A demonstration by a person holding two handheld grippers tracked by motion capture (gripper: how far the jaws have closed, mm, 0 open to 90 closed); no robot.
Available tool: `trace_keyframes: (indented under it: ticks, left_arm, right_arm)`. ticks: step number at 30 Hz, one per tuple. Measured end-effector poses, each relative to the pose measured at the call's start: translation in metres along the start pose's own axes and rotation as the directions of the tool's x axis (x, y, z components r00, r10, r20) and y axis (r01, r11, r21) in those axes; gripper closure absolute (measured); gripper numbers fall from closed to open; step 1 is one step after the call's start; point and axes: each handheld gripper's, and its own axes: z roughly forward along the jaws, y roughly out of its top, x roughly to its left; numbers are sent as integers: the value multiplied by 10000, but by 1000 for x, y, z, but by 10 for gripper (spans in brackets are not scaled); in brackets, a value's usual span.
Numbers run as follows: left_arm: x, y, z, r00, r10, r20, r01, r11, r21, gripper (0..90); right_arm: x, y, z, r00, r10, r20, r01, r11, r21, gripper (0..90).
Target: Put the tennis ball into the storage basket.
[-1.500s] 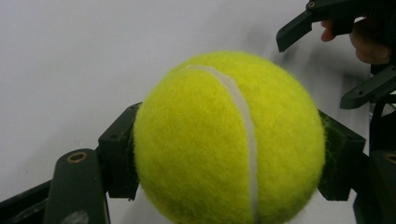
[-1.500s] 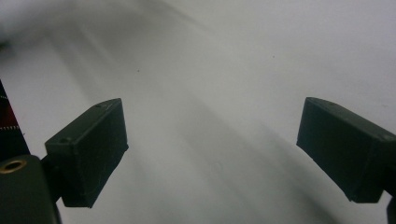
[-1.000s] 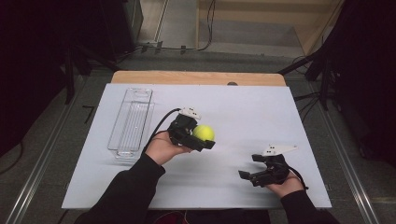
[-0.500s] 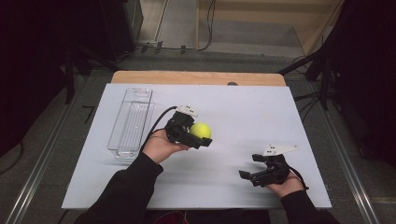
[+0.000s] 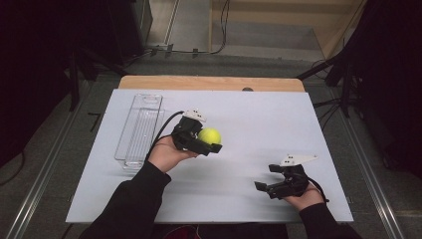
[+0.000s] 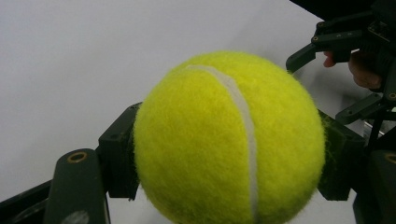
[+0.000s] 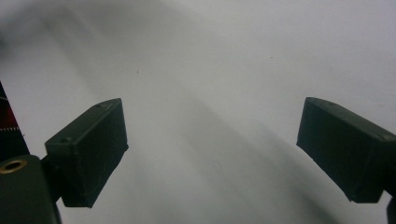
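- Centrally, a yellow tennis ball (image 5: pixel 209 135) is pinched between the black jaws of the left gripper (image 5: pixel 208 141), over the white table (image 5: pixel 249 114) and somewhat toward its left edge; whether it is clear of the surface cannot be told from the high view.
- Being round, the ball has no long axis; its white seam is seen in the left gripper view (image 6: pixel 229 140), running from upper left down to the lower middle, a detail too small to be made out from above.
- Both pads (image 6: pixel 119 158) are shown pressed against the ball's sides in the left gripper view.
- Near the table's front right corner, the right gripper (image 5: pixel 268 179) is held low, with its jaws spread apart and nothing between them.
- Bare white table is shown between those pads (image 7: pixel 91 151) in the right gripper view.
- Beside the left edge, a clear plastic tray (image 5: pixel 139 130) is laid lengthwise, front to back; it is seen from above.
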Motion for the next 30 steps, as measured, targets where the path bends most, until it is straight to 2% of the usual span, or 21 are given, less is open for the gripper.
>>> trace_keyframes:
  ticks: [14,30]
  left_arm:
    - [12,-1,-12,9991,-351,-248,349,9993,-116,261]
    - [25,-4,-26,9969,-566,-547,559,9983,-144,261]
  right_arm:
    - [0,0,0,10000,0,2,0,10000,-17,68]
    - [0,0,0,10000,19,-6,-19,10000,-43,68]
